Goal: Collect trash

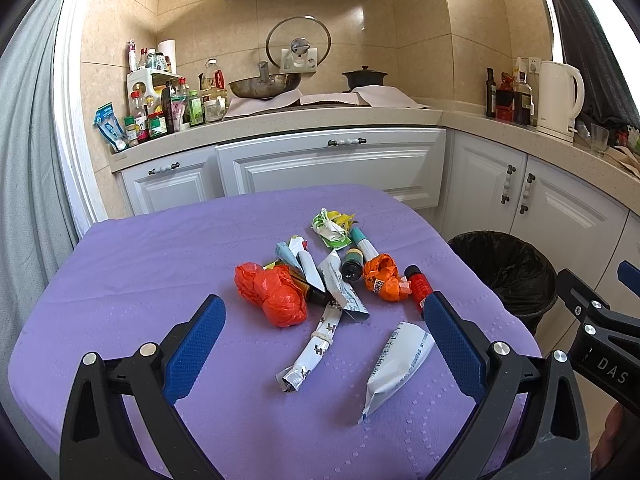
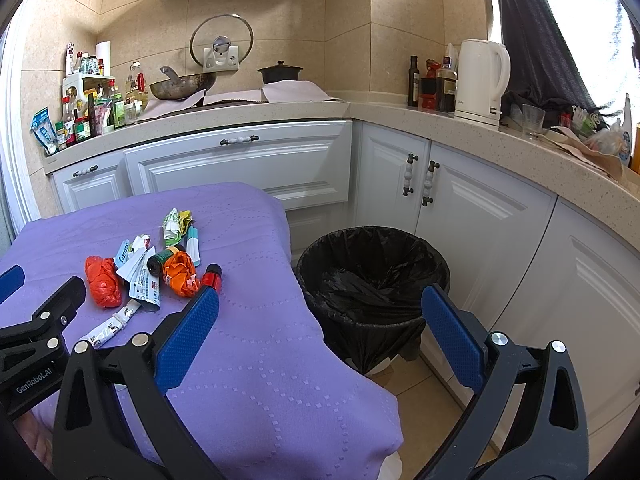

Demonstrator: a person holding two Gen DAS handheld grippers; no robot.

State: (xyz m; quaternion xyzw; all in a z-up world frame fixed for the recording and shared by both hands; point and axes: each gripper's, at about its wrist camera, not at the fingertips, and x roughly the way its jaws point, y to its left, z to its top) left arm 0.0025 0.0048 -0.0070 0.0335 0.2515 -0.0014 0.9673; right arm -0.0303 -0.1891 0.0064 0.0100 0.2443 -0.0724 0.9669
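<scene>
L gripper [image 1: 324, 316]: your jaws wide apart, holding nothing.
R gripper [image 2: 320, 312]: same.
Trash pile [image 1: 320, 272]: crinkly wrappers, mid purple cloth [image 1: 140, 264].
White pouch [image 1: 396, 364]: flat, long axis 1–7 o'clock.
Bin [image 2: 372, 276]: round, black-lined, at 3 o'clock off table.

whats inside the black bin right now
The bin shows only its crumpled black liner; no trash is visible in it. The very bottom, under the liner's folds, is hidden.
</scene>
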